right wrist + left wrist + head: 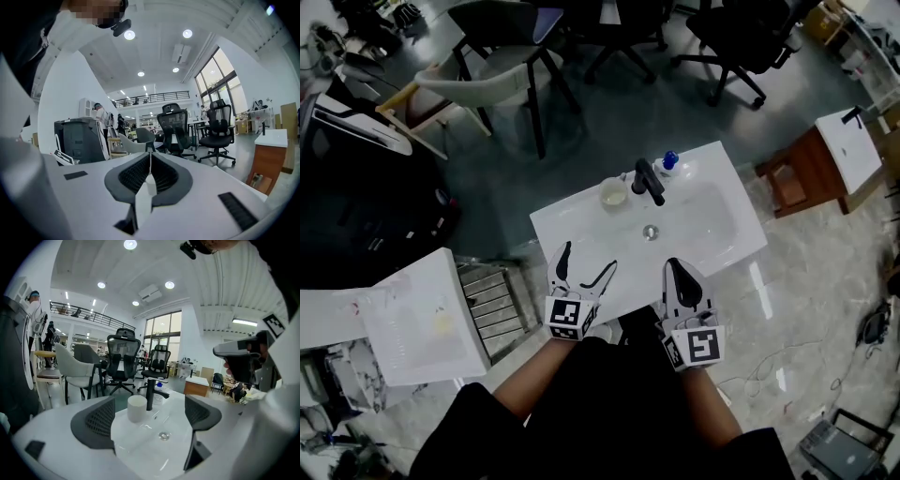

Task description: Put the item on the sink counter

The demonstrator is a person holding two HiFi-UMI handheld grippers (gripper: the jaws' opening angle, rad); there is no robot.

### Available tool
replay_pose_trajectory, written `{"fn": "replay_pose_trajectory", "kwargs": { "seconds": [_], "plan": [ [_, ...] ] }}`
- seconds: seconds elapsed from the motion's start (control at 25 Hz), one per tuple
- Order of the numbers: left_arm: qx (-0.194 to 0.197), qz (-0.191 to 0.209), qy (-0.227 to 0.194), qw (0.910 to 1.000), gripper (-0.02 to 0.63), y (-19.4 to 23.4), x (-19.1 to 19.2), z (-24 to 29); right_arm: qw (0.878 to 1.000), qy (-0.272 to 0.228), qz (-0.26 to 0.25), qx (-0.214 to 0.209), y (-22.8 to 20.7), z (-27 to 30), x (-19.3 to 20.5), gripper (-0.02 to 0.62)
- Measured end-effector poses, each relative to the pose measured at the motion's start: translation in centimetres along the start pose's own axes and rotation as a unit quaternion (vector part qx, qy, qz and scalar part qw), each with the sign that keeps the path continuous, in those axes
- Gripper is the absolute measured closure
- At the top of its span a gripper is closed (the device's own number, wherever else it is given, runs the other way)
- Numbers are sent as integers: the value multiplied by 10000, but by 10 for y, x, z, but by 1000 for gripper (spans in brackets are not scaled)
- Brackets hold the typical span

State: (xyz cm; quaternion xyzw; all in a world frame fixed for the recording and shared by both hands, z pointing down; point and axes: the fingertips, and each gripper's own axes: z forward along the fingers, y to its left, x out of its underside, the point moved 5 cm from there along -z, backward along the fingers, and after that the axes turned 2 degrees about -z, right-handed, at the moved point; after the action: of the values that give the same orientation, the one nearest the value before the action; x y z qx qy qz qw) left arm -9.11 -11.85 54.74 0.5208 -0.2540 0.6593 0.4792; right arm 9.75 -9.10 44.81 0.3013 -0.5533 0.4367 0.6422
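A white sink (727, 239) stands in front of me, with a black faucet (649, 181) at its back rim. A white cup (613, 194) stands upright on the counter left of the faucet. A small blue-capped bottle (668, 162) stands to the faucet's right. My left gripper (588, 258) hovers over the sink's near edge, open and empty. Along its jaws I see the cup (137, 408), the faucet (150, 397) and the drain (163, 436). My right gripper (675, 267) is shut beside it with nothing held; its pads (161, 176) are pressed together.
A white-topped cabinet (422, 319) and a metal rack (492, 300) stand to the left of the sink. A wooden cabinet with a white top (825, 159) is at the right. Chairs (487, 80) stand beyond the sink. Cables (769, 375) lie on the floor at the right.
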Motion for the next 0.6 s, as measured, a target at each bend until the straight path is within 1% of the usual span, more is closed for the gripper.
{"fn": "replay_pose_trajectory", "kwargs": {
  "seconds": [0.12,0.24,0.36,0.48,0.56,0.6],
  "plan": [
    [165,-13,-89,9998,150,-6,-6,-28,9999,-94,-125,19,22,-14,-9,562],
    [390,-43,-144,9991,152,-16,-13,-57,9996,-132,-183,139,41,-35,-15,561],
    [595,-97,-275,9978,152,-28,-20,-84,9993,-111,-285,229,59,-57,-14,561],
    [676,-233,-363,9968,155,-35,-26,-111,9990,-65,-344,262,82,-77,-11,561],
    [724,-374,-396,9959,177,-40,-28,-127,9989,-23,-350,302,96,-91,-10,561],
    [756,-423,-425,9953,202,-43,-28,-135,9989,8,-351,325,102,-98,-8,563]
  ]
}}
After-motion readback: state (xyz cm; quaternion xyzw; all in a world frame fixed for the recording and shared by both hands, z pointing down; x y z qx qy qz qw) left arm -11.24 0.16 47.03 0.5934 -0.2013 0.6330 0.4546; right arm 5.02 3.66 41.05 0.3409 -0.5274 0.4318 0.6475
